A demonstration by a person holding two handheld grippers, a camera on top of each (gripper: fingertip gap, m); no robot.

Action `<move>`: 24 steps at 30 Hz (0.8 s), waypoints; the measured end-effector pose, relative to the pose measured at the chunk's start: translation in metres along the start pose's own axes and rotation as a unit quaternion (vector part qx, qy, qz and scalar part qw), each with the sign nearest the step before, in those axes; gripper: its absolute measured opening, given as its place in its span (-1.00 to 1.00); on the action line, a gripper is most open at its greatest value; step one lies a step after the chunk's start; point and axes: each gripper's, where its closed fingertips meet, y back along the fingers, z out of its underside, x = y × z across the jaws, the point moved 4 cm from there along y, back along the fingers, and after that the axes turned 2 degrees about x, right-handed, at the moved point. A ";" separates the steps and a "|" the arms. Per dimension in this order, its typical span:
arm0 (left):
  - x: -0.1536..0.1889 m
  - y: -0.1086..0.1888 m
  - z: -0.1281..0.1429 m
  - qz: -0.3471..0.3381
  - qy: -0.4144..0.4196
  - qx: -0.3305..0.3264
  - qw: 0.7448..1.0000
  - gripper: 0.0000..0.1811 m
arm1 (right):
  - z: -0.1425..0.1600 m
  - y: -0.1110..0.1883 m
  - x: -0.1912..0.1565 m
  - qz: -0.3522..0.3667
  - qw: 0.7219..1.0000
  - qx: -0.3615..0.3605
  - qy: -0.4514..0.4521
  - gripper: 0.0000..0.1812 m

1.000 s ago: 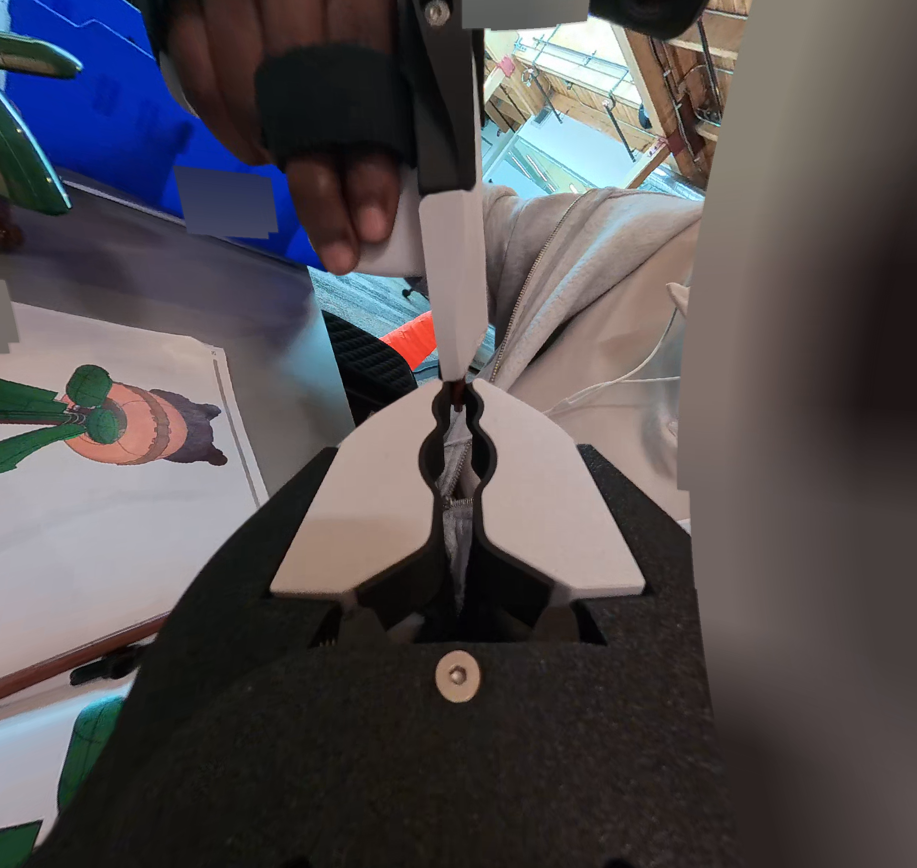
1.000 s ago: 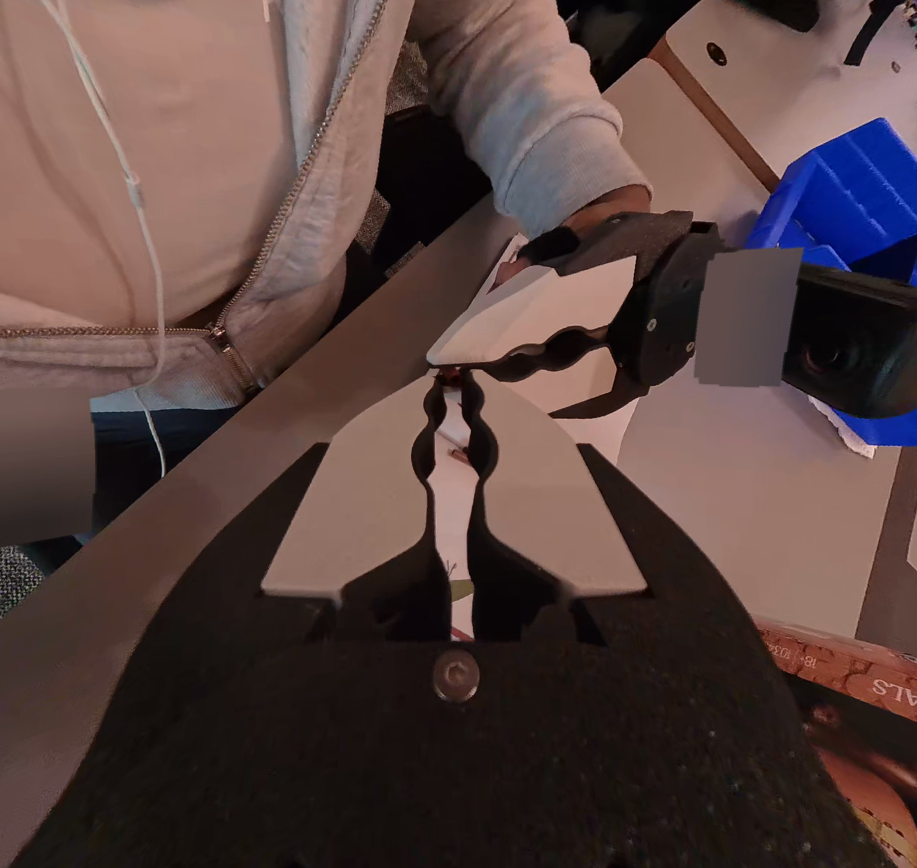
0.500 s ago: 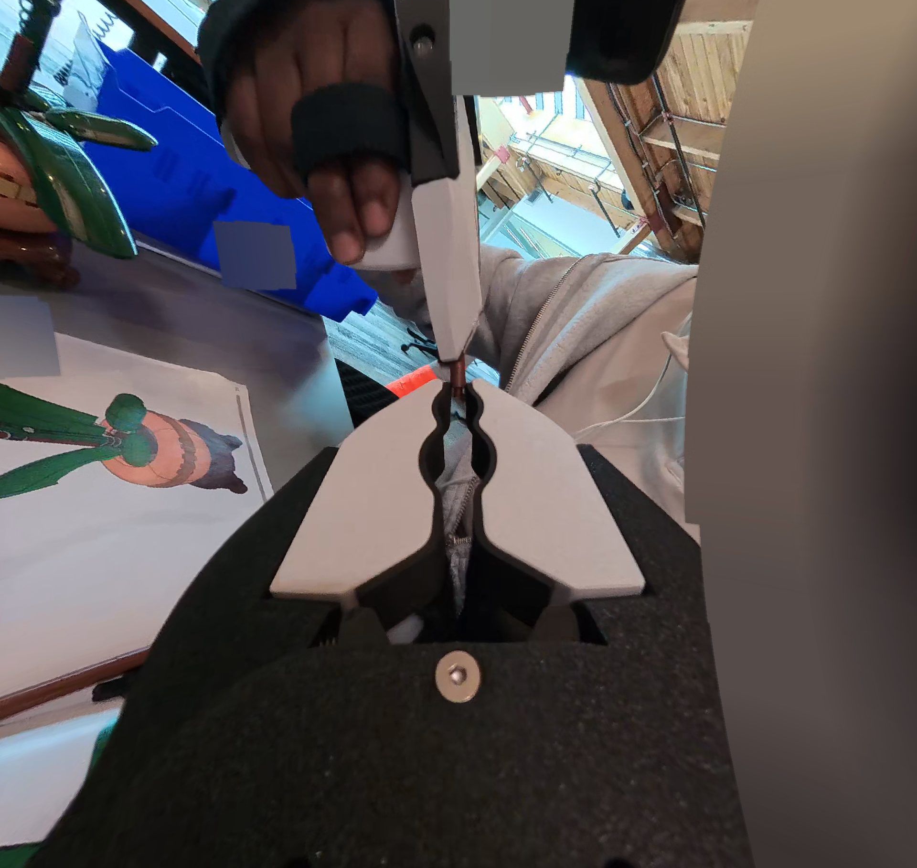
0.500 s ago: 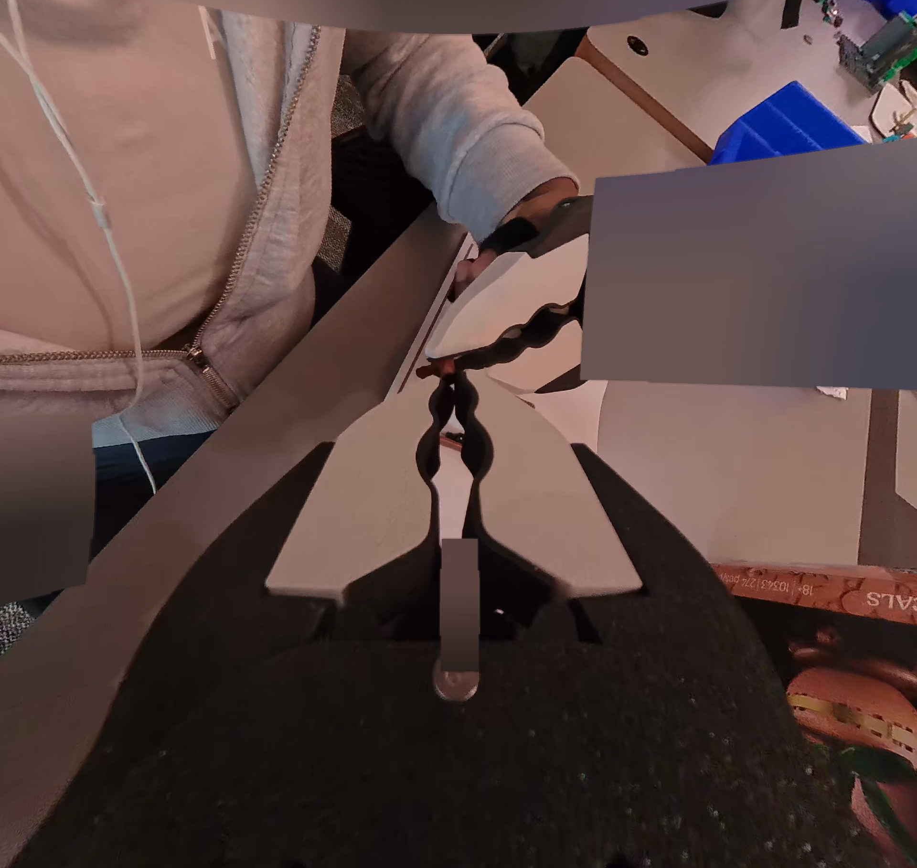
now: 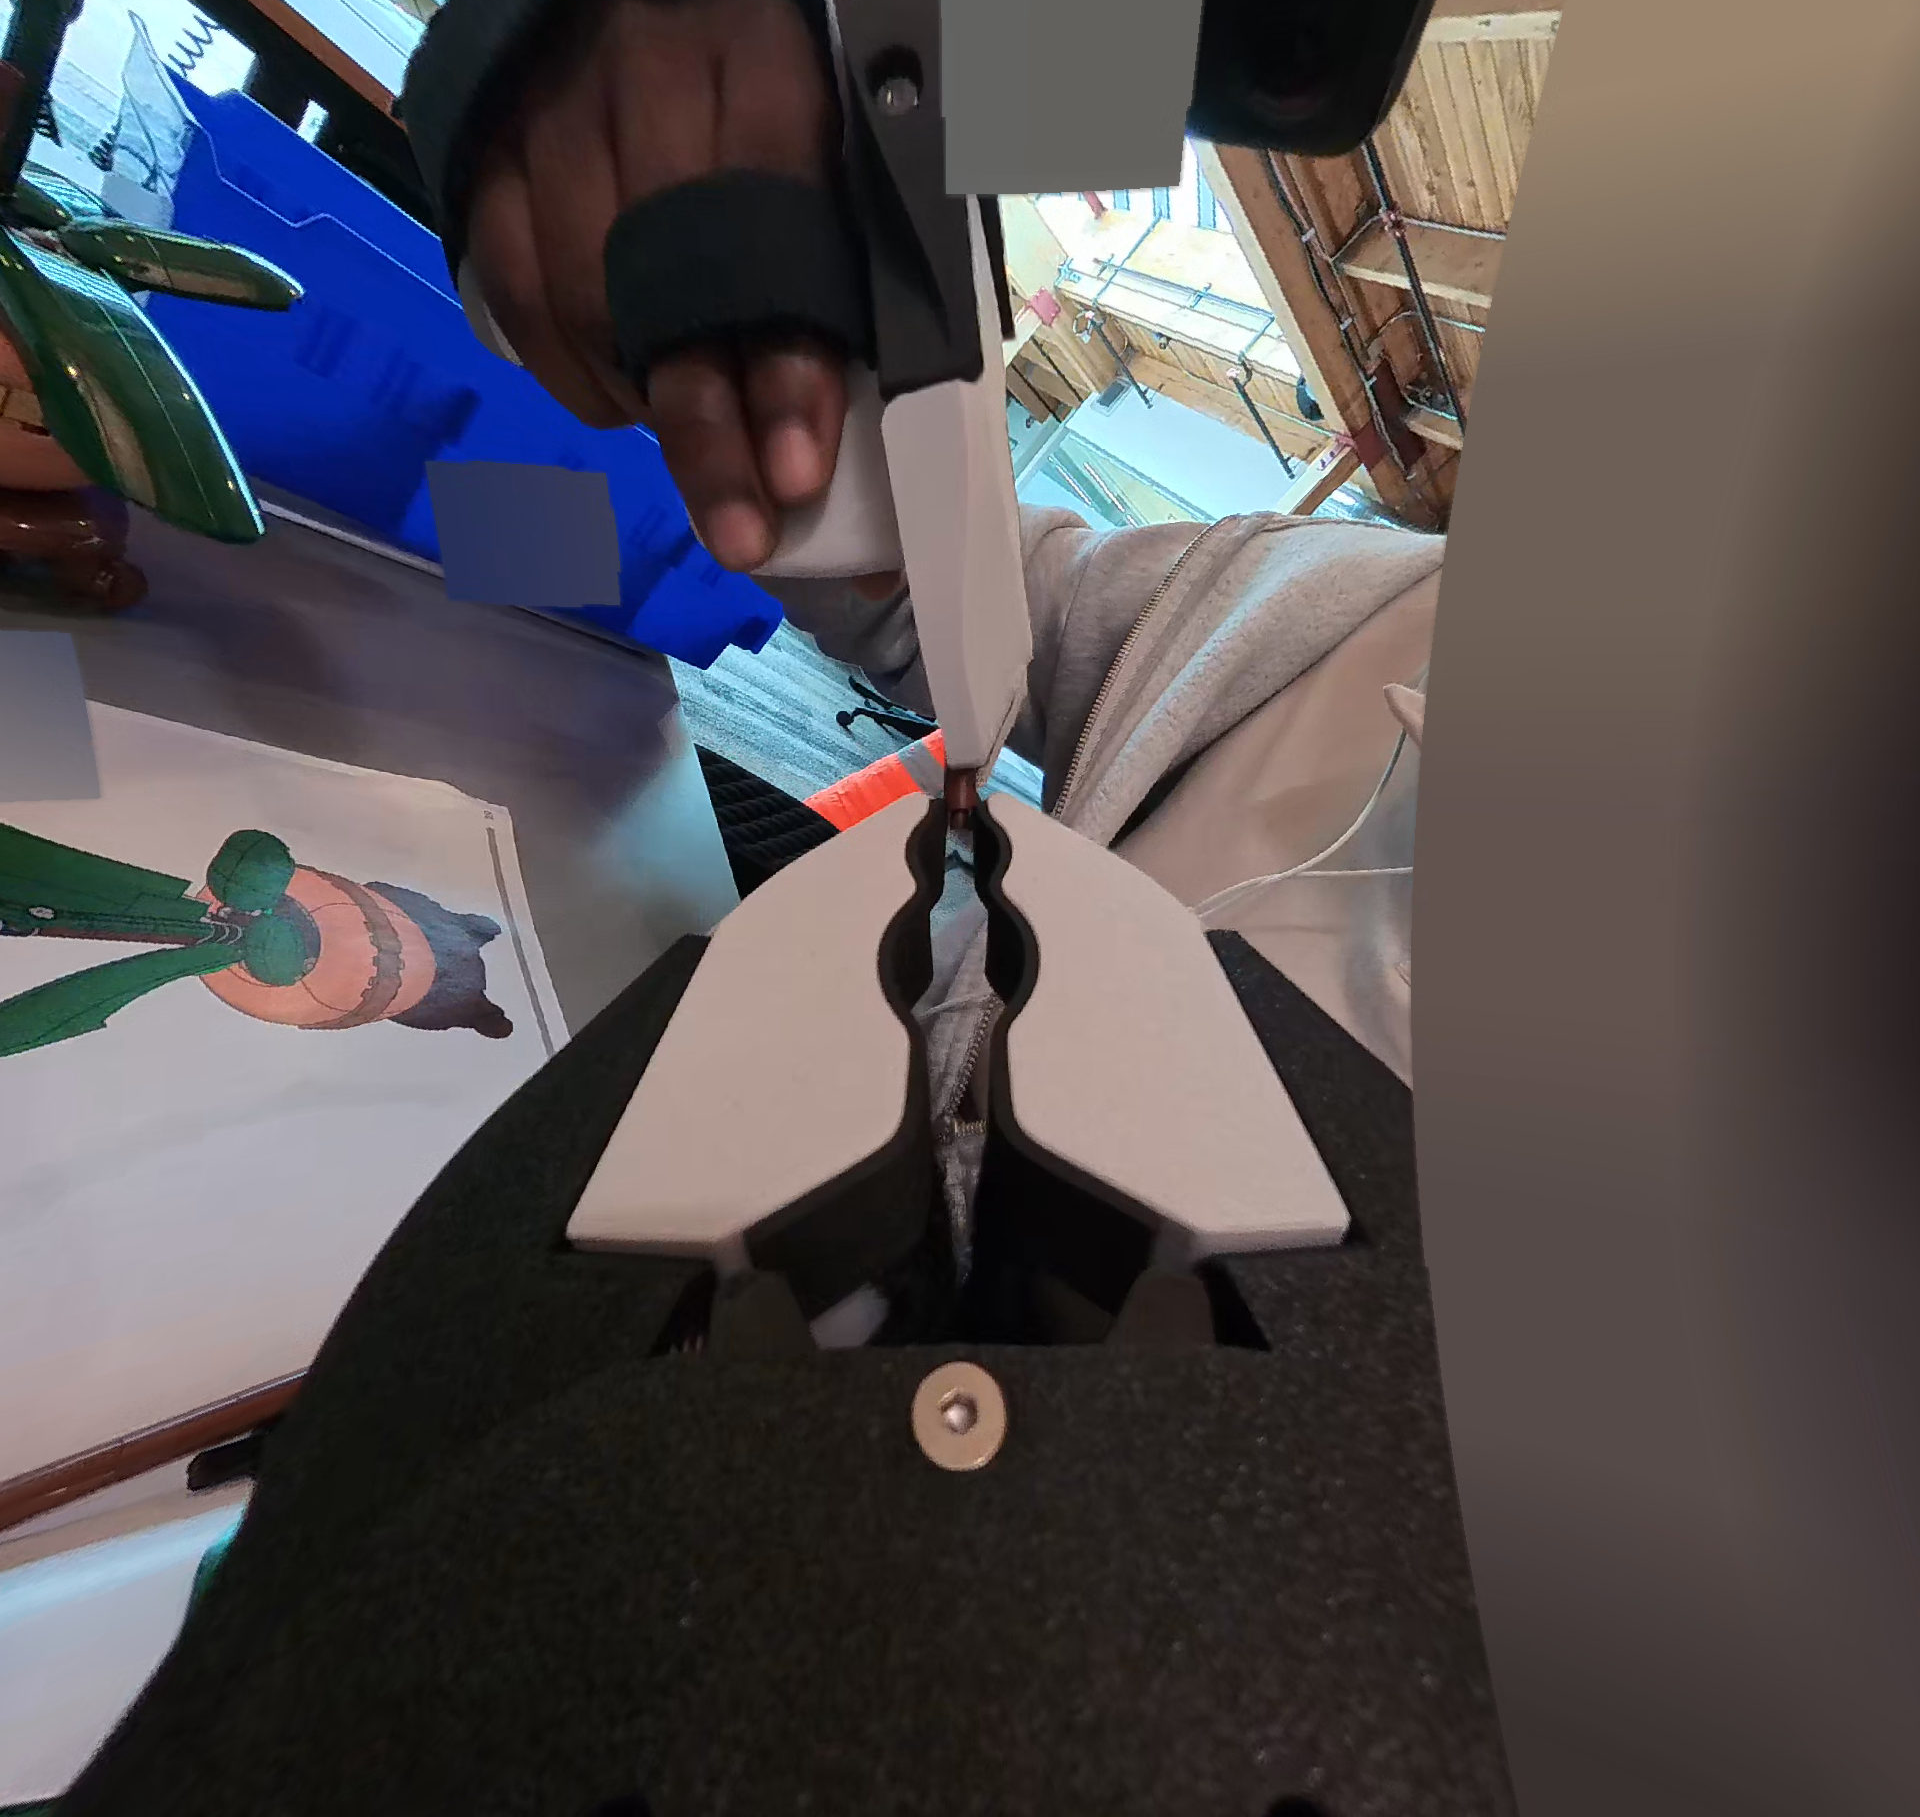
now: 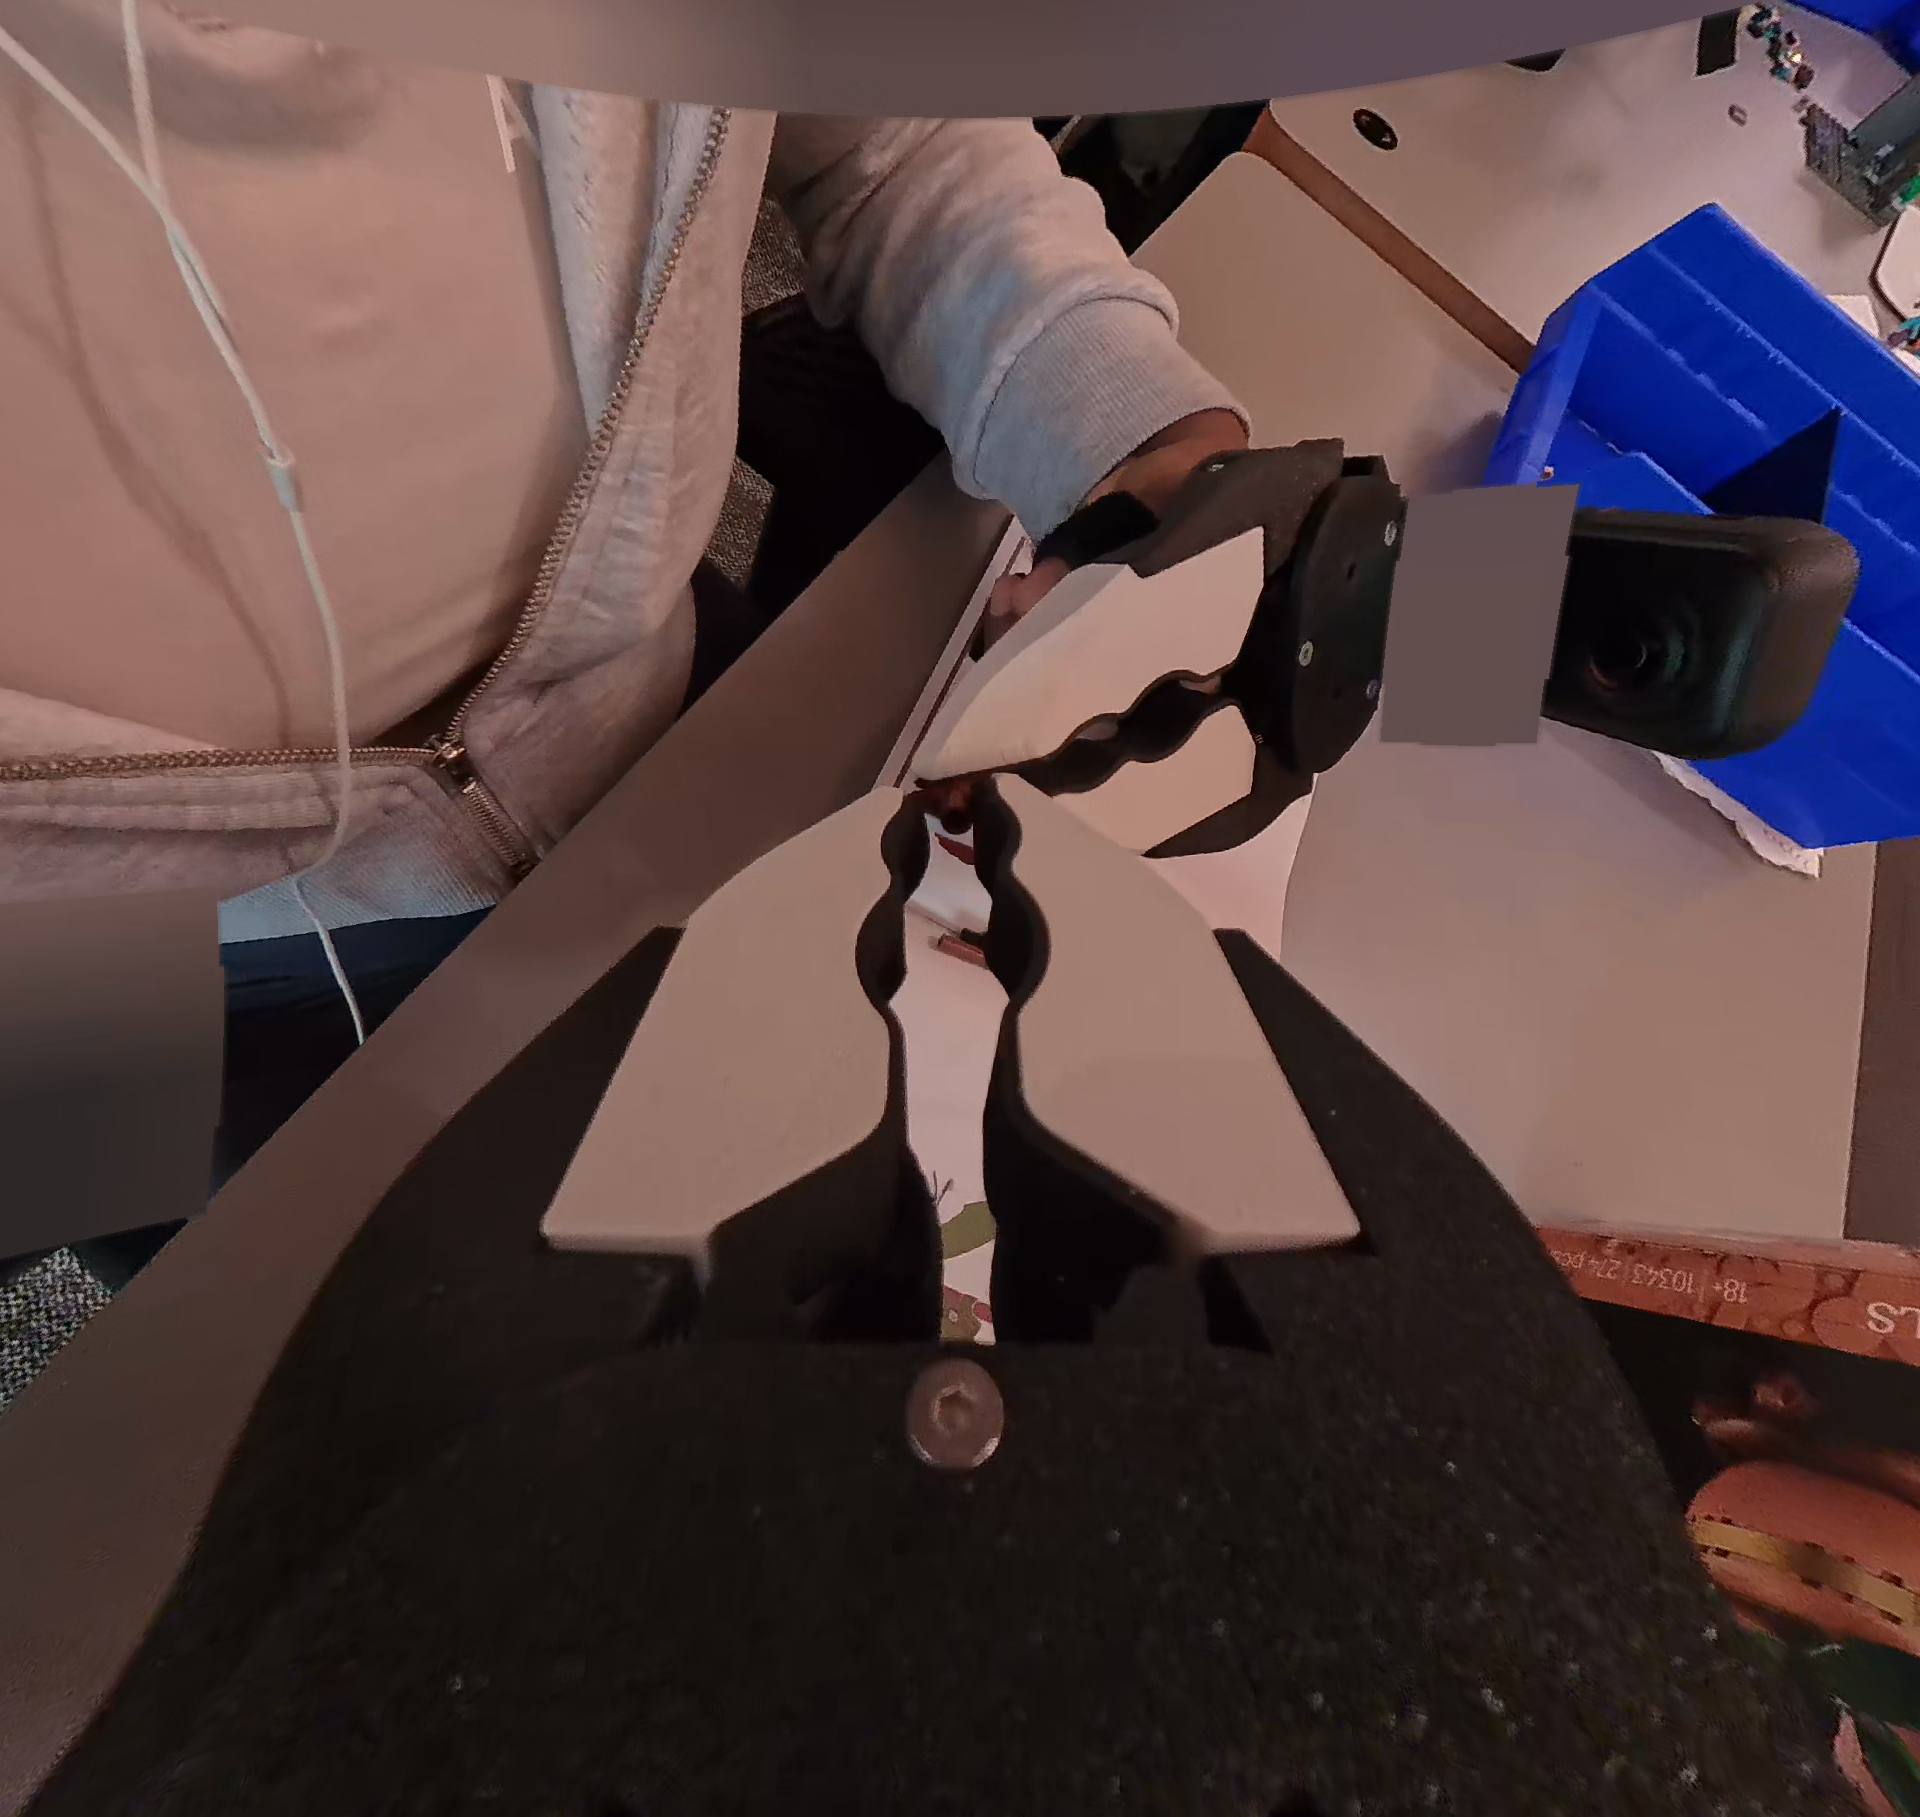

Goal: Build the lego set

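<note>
My left gripper [image 5: 961, 813] and right gripper [image 6: 945, 803] meet tip to tip in the air above the table edge, in front of the person's grey hoodie. A small dark brown lego piece [image 5: 961, 791] sits pinched where the tips meet; it shows reddish-brown in the right wrist view [image 6: 950, 797]. Both grippers are shut on it with only a thin gap. The right gripper [image 5: 971, 754] comes down from above in the left wrist view. The left gripper [image 6: 933, 778] comes in from the right in the right wrist view. Whether it is one piece or two joined ones is hidden.
A printed instruction sheet [image 5: 260, 1092] lies on the grey table [image 6: 1507, 988]. A built lego plant with green leaves [image 5: 114, 385] stands at the far left by a blue bin [image 5: 343, 385]. The bin [image 6: 1714, 520], the set's box [image 6: 1766, 1294] and a loose brown piece [image 6: 956, 946] show too. The grippers are tip to tip, or close to it.
Both grippers stayed tip to tip on the brown piece. The pair tilted and lifted a little, so the lego plant and blue bin came further into the left wrist view.
</note>
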 end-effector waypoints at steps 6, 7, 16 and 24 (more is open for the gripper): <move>0.001 -0.002 0.000 0.004 -0.001 -0.004 1.000 -0.96 | 0.000 -0.002 0.000 -0.002 1.000 0.001 0.004 -0.94; 0.002 -0.002 0.001 0.005 -0.002 -0.006 1.000 -0.96 | 0.000 -0.002 0.000 -0.003 1.000 0.002 0.004 -0.94; 0.002 -0.003 -0.005 0.017 0.005 0.018 1.000 -0.95 | -0.002 0.005 0.004 0.006 1.000 0.001 -0.004 -0.95; -0.002 0.019 0.001 -0.080 -0.122 0.075 0.986 -0.85 | 0.012 0.140 0.017 0.126 0.957 -0.247 -0.079 -0.95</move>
